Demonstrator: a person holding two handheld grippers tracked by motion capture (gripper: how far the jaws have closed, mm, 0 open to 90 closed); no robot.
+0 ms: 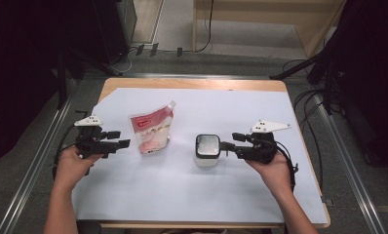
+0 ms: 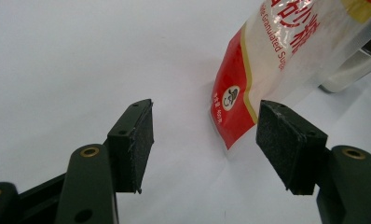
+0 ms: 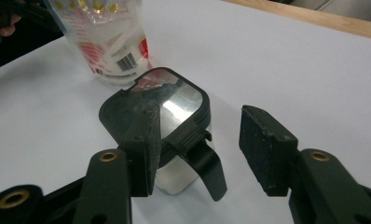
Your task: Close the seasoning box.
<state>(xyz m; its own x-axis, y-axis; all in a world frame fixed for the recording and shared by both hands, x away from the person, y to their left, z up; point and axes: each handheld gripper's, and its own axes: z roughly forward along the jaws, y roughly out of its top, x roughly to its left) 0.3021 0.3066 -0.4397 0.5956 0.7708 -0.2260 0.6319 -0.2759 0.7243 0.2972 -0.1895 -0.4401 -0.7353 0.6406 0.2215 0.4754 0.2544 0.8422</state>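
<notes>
A: Your right gripper (image 3: pixel 197 154) is released; its jaws stand apart just at the latch of the lidded container (image 3: pixel 167 116), pressing nothing.

B: And your left gripper (image 2: pixel 204 140)?

A: Released too, jaws wide with bare surface between them; the red-and-white sugar pouch (image 2: pixel 272 60) stands just ahead, untouched.

B: Where do the two sit?

A: Mid-surface (image 1: pixel 231 195); pouch (image 1: pixel 150 131) to your left, container (image 1: pixel 206 150) beside it on the white sheet.

Pouch (image 2: pixel 286 60) reads "Granulated".
</notes>
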